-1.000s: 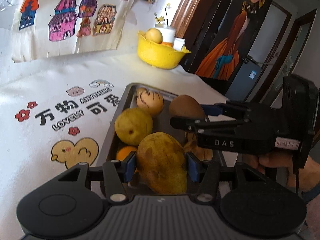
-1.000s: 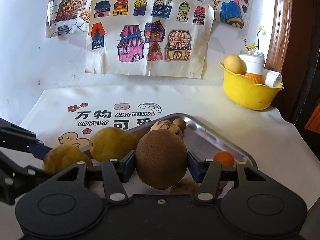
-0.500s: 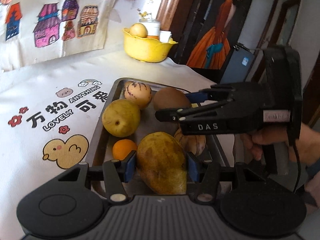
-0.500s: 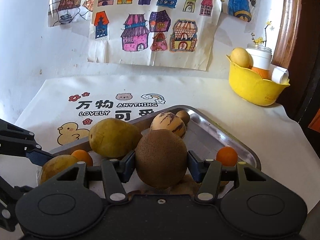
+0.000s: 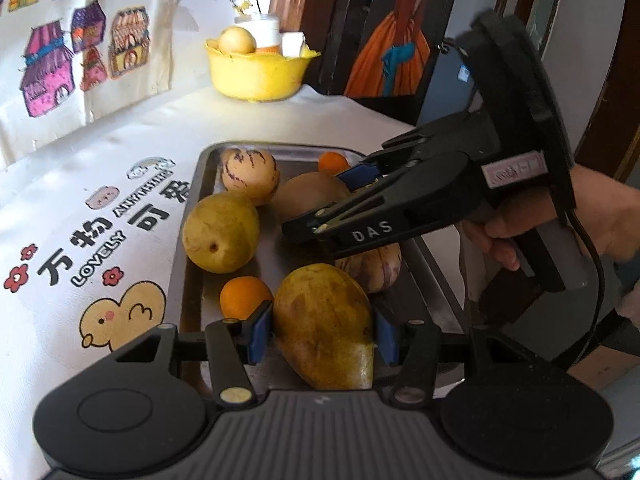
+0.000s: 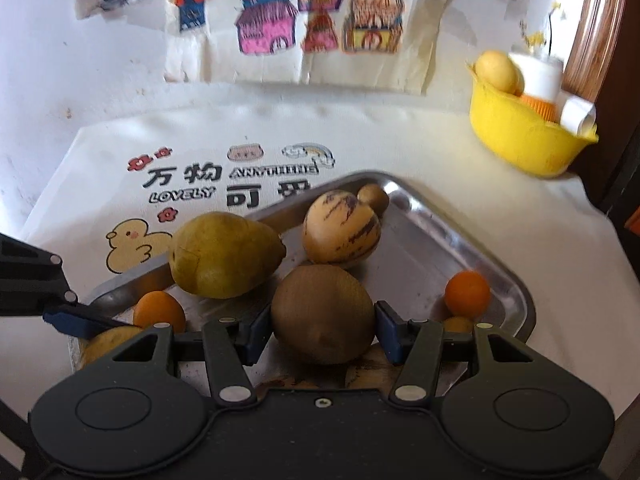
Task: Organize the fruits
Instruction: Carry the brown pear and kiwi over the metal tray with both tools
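Observation:
My left gripper [image 5: 323, 336] is shut on a yellow-brown mango [image 5: 326, 326] over the near end of the steel tray [image 5: 196, 216]. My right gripper [image 6: 323, 330] is shut on a round brown fruit [image 6: 323, 314] above the tray [image 6: 496, 272]; it also shows in the left wrist view [image 5: 348, 200], holding that fruit [image 5: 304, 196]. In the tray lie a yellow-green pear [image 5: 220, 232], two striped pepino melons [image 5: 250, 176] [image 5: 376, 264] and two small oranges [image 5: 245, 297] [image 5: 333, 161].
A yellow bowl [image 6: 524, 140] with a yellow fruit, a white cup and paper stands at the table's far right corner. A white printed cloth [image 6: 224, 176] covers the table. Children's drawings [image 6: 312, 20] hang on the wall behind. The table edge runs right of the tray.
Both grippers have drawn back and up with their fruits still held. More of the tray shows, including the second orange at its far end.

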Action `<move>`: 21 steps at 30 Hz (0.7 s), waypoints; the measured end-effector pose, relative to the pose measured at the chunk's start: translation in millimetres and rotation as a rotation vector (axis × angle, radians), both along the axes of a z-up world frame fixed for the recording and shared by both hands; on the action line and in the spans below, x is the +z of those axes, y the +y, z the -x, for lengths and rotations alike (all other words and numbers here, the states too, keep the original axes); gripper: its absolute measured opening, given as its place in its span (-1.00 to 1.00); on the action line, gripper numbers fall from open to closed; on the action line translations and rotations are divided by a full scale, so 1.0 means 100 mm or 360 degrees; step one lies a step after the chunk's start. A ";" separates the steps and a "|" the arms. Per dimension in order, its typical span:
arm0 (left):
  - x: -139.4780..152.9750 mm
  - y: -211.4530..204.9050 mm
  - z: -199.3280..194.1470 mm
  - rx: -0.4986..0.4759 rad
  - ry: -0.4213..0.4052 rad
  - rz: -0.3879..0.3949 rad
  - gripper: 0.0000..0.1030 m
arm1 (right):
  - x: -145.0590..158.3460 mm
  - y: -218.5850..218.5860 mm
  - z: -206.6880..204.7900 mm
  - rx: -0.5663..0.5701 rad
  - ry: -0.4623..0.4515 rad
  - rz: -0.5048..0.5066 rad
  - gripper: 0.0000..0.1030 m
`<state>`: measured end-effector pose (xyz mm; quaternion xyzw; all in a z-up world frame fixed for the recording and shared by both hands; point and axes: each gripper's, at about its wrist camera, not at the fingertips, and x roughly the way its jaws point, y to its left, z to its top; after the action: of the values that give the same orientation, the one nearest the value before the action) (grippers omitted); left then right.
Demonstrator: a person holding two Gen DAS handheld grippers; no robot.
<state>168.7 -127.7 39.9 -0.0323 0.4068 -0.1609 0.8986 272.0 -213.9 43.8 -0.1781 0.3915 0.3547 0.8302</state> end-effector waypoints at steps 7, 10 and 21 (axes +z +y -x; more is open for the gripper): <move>0.00 0.01 -0.12 -0.0023 0.0130 0.0045 0.10 | 0.03 -0.02 -0.14 -0.0059 0.0120 -0.0018 0.10; -0.04 0.05 -0.23 0.0001 0.0220 0.0112 0.10 | 0.03 -0.02 -0.14 -0.0073 0.0133 -0.0028 0.10; -0.09 0.10 -0.31 0.0029 0.0318 0.0192 0.13 | 0.04 -0.01 -0.17 -0.0091 0.0163 -0.0020 0.10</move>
<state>199.8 -117.5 31.2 -0.1059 0.4836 -0.1728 0.8515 288.7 -215.2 47.7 -0.1433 0.4362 0.3421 0.8199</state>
